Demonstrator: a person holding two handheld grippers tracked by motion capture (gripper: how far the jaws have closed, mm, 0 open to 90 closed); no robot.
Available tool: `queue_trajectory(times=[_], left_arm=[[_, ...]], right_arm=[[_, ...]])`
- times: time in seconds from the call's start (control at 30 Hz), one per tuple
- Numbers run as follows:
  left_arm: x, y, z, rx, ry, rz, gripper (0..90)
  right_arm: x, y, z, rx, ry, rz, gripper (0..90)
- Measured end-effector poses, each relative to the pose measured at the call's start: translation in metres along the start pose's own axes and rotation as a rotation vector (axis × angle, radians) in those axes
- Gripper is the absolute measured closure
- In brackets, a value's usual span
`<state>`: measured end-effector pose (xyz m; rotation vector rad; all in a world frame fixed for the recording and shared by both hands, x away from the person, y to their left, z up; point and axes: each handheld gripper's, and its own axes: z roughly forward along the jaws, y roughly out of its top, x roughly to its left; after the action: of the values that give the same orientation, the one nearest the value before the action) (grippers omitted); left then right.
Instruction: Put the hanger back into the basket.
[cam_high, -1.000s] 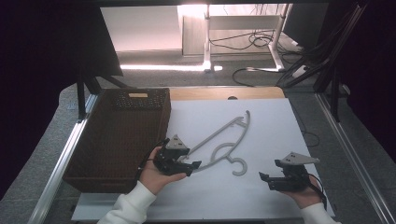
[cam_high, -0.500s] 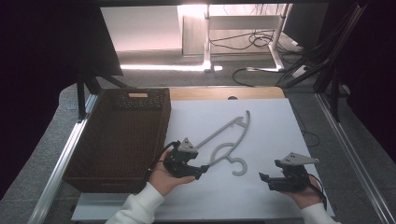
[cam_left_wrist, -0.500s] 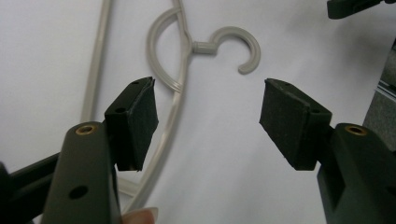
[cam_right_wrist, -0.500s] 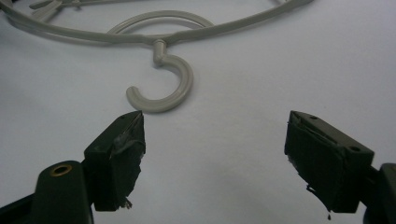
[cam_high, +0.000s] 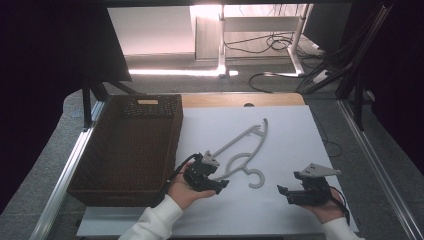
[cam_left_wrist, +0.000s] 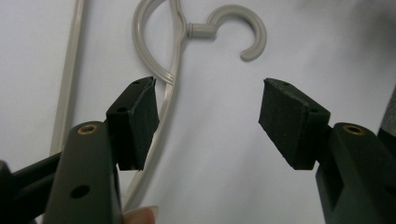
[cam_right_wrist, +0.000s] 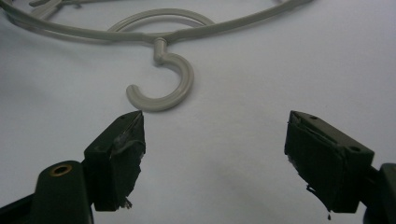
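Hands first: my left gripper (cam_high: 220, 184) had slid right and sunk toward the coat hanger (cam_high: 239, 150), jaws spread wide with nothing between them, one pad (cam_left_wrist: 135, 122) just over the hanger's thin arm. A second before, it sat farther left, nearer the basket. I judged that put me close to a grasp beside the hook (cam_left_wrist: 243, 32). My right gripper (cam_high: 283, 192) rested near the right edge, jaws open and empty, unmoved. The hanger lay flat mid-table, exactly where it was. Far left stood the dark wicker basket (cam_high: 100, 165).
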<state>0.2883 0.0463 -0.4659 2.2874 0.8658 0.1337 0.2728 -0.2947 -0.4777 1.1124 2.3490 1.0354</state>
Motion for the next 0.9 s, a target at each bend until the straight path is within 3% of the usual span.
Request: queue_trajectory(times=[0.23,0.57,0.9], left_arm=[[0.004,0.002,0.020,0.042,0.015,-0.002,40.5],[0.009,0.001,0.035,0.087,0.042,0.014,43.5],[0.014,0.001,0.047,0.113,0.042,-0.001,48.3]], right_arm=[[0.000,0.000,0.000,0.002,0.002,-0.004,20.9],[0.000,-0.001,0.001,0.003,0.002,-0.004,20.9],[0.001,-0.001,0.001,0.006,0.005,-0.003,20.9]])
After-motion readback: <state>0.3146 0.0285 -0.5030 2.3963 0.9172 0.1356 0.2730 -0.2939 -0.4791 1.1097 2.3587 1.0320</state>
